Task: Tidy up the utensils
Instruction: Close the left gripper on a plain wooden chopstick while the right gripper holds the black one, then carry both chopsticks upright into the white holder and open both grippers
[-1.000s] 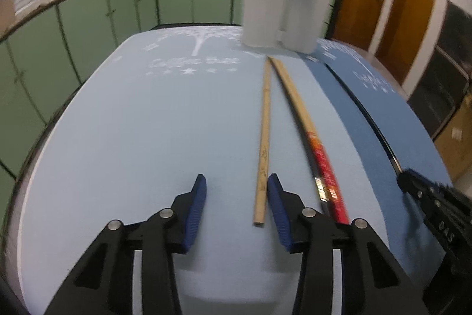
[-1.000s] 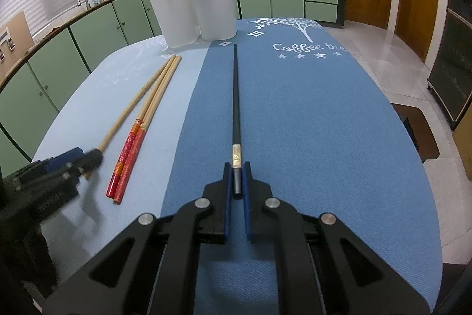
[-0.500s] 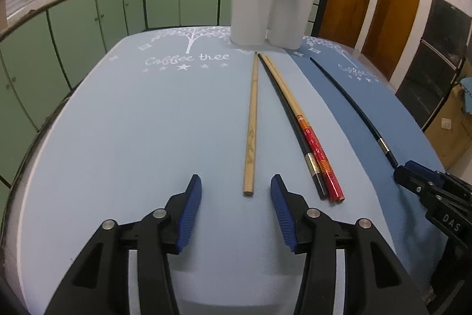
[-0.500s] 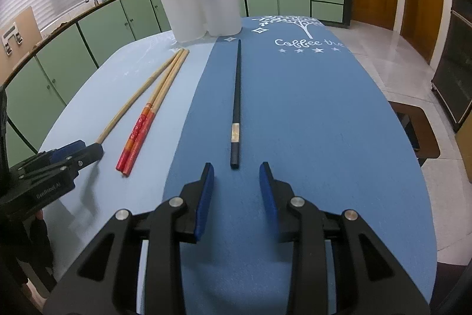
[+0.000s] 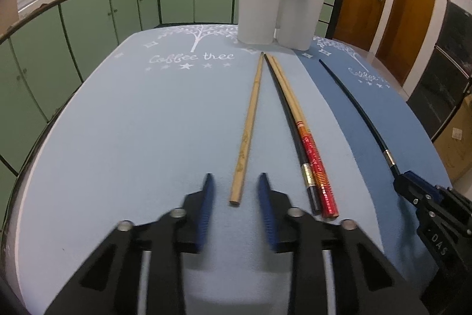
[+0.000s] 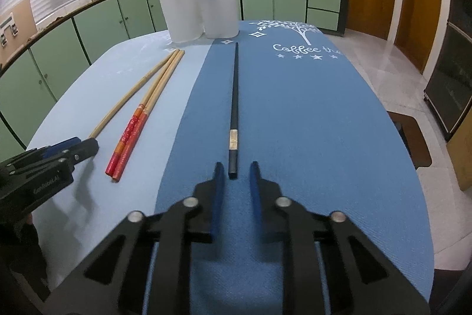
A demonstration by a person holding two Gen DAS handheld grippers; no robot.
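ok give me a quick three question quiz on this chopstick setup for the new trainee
1. True or false: each of the two white cups already holds a chopstick.
2. What lies between the left gripper's open fingers? a) a black chopstick b) the plain wooden chopstick c) a red chopstick
3. Which mat does the lone black chopstick lie on?

Key: 1 true; 2 b; 3 the dark blue mat.

Two-tone blue table (image 5: 118,138) bears two white cups (image 5: 256,11) at twelve o'clock and four loose chopsticks (image 5: 247,132).
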